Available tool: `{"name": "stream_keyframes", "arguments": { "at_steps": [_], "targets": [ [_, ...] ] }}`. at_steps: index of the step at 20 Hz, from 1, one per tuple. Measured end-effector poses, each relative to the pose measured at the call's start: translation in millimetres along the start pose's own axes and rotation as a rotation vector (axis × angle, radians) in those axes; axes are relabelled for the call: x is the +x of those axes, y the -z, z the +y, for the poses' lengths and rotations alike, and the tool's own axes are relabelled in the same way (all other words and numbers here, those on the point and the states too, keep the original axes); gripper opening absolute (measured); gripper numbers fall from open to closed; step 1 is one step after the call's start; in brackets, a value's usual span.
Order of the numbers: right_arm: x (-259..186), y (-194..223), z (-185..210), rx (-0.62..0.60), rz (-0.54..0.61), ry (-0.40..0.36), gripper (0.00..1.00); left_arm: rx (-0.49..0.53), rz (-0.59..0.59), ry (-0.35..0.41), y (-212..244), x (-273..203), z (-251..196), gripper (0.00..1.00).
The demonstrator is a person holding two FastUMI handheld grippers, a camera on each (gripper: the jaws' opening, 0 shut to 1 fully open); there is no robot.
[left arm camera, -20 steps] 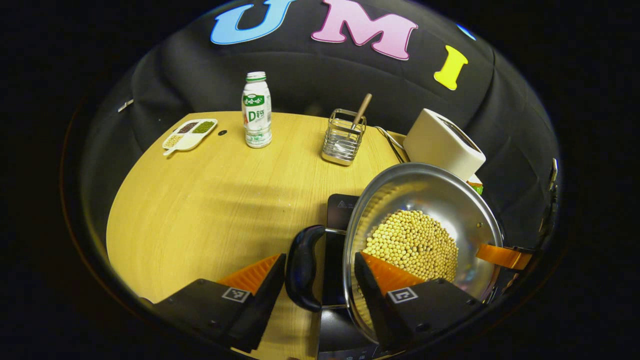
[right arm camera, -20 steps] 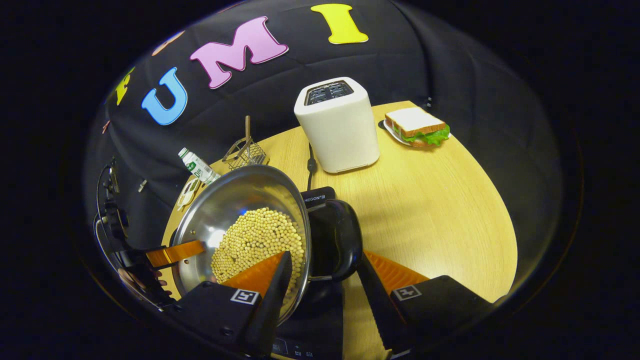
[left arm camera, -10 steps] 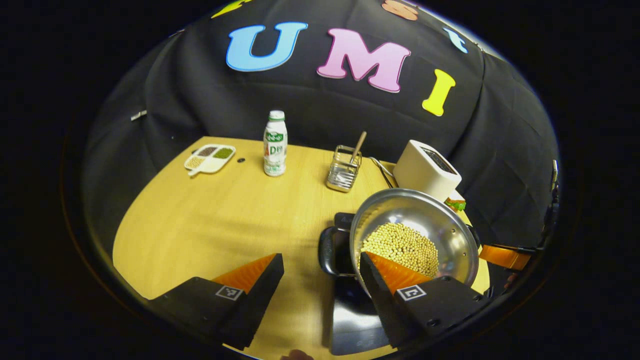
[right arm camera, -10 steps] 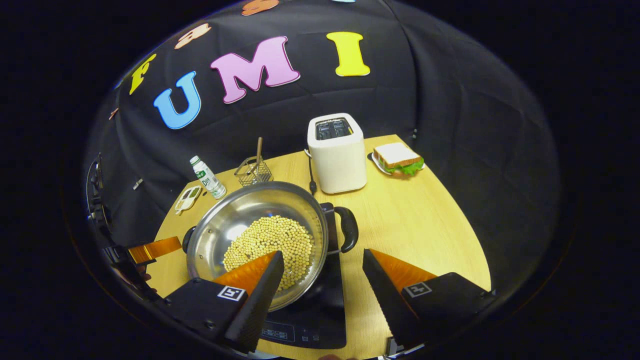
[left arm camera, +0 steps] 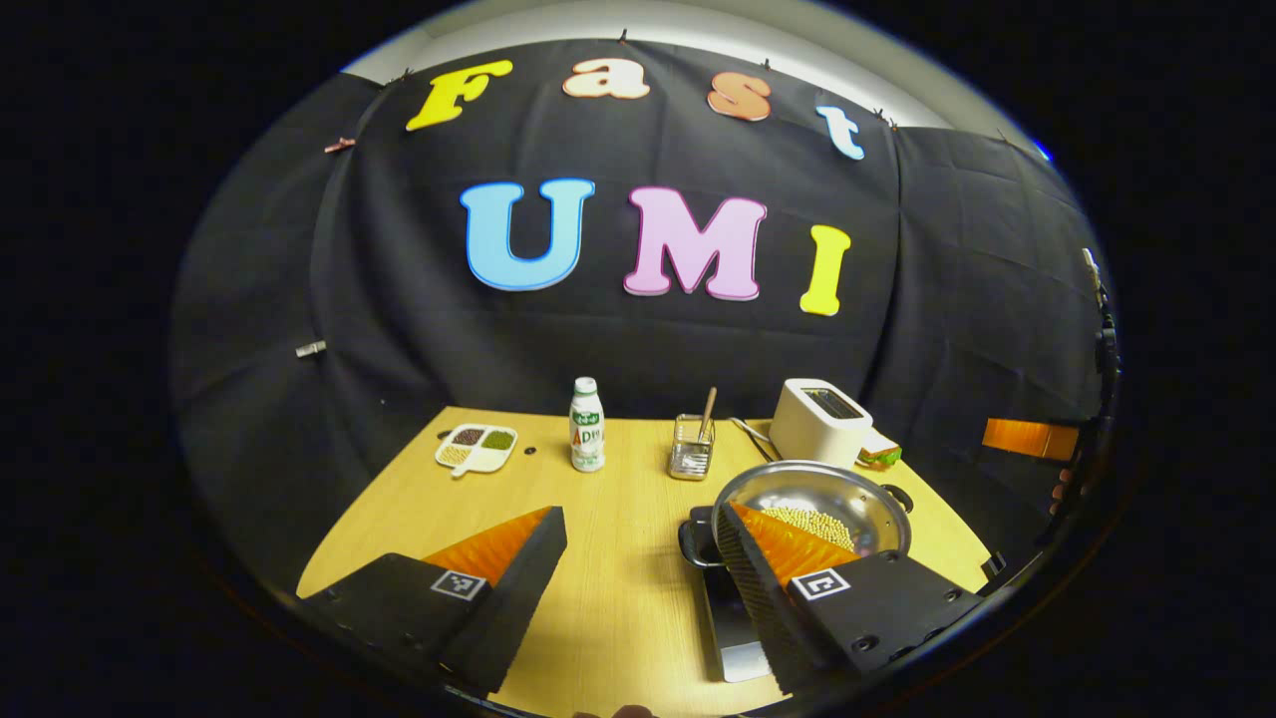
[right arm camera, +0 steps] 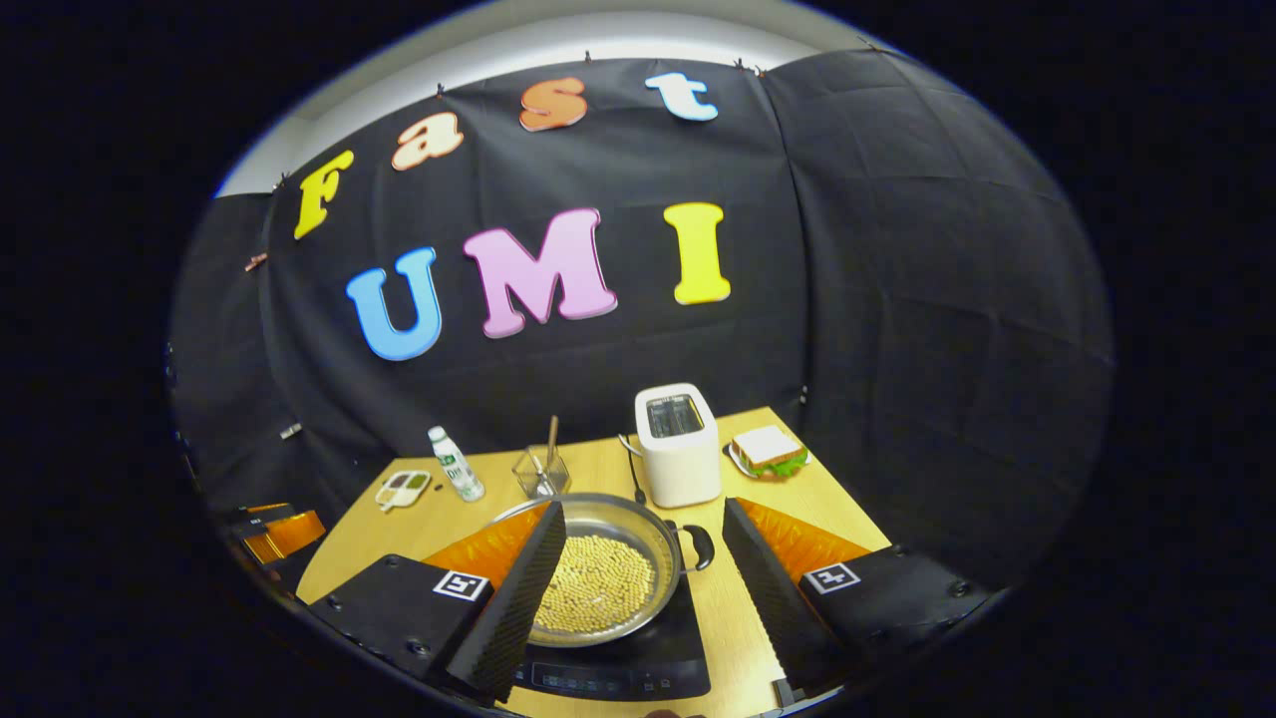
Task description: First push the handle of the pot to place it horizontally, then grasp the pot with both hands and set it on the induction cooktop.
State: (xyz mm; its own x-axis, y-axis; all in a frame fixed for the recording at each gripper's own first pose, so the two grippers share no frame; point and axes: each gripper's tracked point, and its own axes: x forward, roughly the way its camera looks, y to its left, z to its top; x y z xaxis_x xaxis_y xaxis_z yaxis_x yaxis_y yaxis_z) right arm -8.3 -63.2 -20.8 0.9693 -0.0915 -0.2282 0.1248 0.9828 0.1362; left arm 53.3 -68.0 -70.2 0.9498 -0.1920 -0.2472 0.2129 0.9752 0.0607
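On the far left of the worktop [right arm camera: 788, 499] lies a divided snack dish [right arm camera: 403, 488], then a white drink bottle [right arm camera: 456, 465] standing upright and a wire utensil holder [right arm camera: 539, 471] with a wooden stick in it. The left hand-held gripper [left arm camera: 638, 543] hangs above the near side of the worktop, fingers spread wide and holding nothing. The steel pot [right arm camera: 608, 558], part-filled with soybeans [right arm camera: 596, 586], sits on the black induction cooktop [right arm camera: 648, 668] near the front edge. Its two black loop handles lie level, along a left-right line; the right handle [right arm camera: 698, 543] points right. The right hand-held gripper [right arm camera: 643, 558] hovers above the pot, wide open and gripping nothing. Farther right stand a white toaster [right arm camera: 678, 444] and a sandwich [right arm camera: 768, 451] on a plate.
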Motion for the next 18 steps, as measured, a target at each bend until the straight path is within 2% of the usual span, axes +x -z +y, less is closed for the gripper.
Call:
{"name": "stream_keyframes", "arguments": {
  "at_steps": [4, 7, 11, 14, 18],
  "targets": [
    [-48.6, -33.7, 26.5, -0.057, -0.165, -0.034, 0.98, 0.036, -0.101, 0.026, -15.3, -45.7, -7.5, 0.95],
    [-87.5, -34.1, 44.4, -0.108, -0.226, -0.065, 0.98, 0.017, -0.174, 0.010, -22.0, -77.7, -5.4, 0.95],
    [-123.8, -18.4, 53.9, -0.165, -0.251, -0.084, 0.98, 0.059, -0.262, -0.054, -22.0, -120.9, 0.3, 0.95],
    [-140.6, 2.5, 46.8, -0.150, -0.226, -0.069, 0.98, 0.017, -0.275, -0.055, -5.0, -143.7, -4.3, 0.95],
    [-153.2, 21.4, 37.0, -0.131, -0.196, -0.061, 0.98, -0.014, -0.290, -0.138, 10.5, -164.9, 9.2, 0.95]
  ]
}}
